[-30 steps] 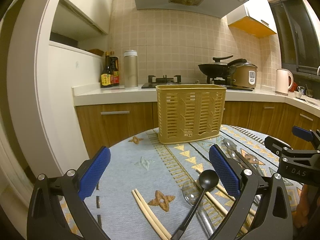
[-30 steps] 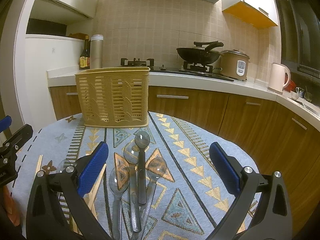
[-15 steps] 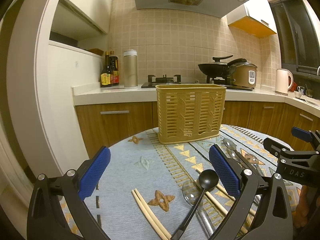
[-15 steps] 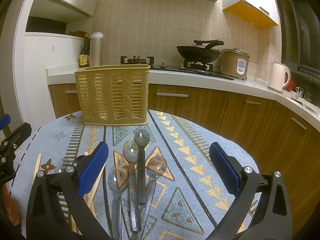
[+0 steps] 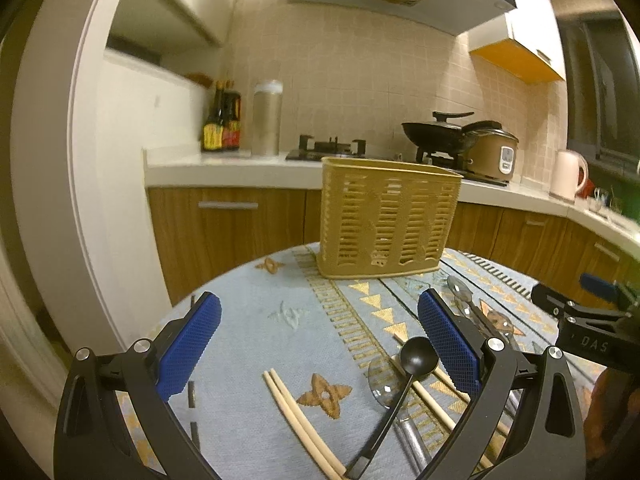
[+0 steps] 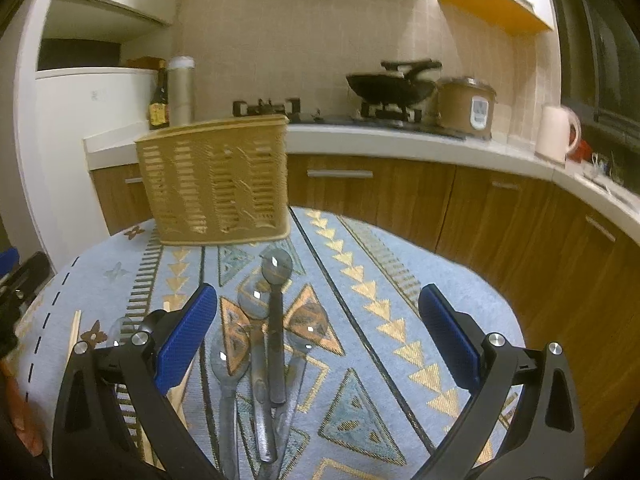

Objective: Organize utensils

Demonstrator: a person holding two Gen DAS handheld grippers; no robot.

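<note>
Left tongs [image 5: 318,344]: I see both blue pads spread wide, nothing between them; they hang above the cloth of the counter.
Right tongs [image 6: 318,336]: also spread wide and empty, above the cluster of spoons.
Counter [image 5: 256,320]: a round top under a light blue woven cloth with gold triangles and brown star figures. Its left edge curves away just past my left pad; in the right wrist view the right edge [image 6: 500,300] falls off toward the wooden cabinets.
Basket [image 5: 386,218]: yellow plastic, rectangular, slotted walls, upright at the far side of the counter, well apart from both tongs. I cannot see inside it.
Open room: the cloth between the basket and my left tongs is bare; to the right of the spoons there is also free cloth up to the edge.
Black spoon [image 5: 418,354]: matte, round bowl, thin handle running toward me; it lies across a clear spoon [image 5: 382,384] and light wooden chopsticks, just beside my right pad.
Chopstick pair [image 5: 298,416]: pale wood, two sticks side by side, lying diagonal, near the brown star.
Only in right wrist view: four spoons in a tight bundle, a dark-handled spoon [image 6: 276,320] lying on top of transparent spoons [image 6: 230,364], bowls pointing to the basket.
Only in left wrist view: the other gripper's black frame at the right, and the black spoon.
Background: kitchen worktop with a wok [image 6: 390,86], a rice cooker [image 6: 466,106] and a kettle [image 6: 556,134].
</note>
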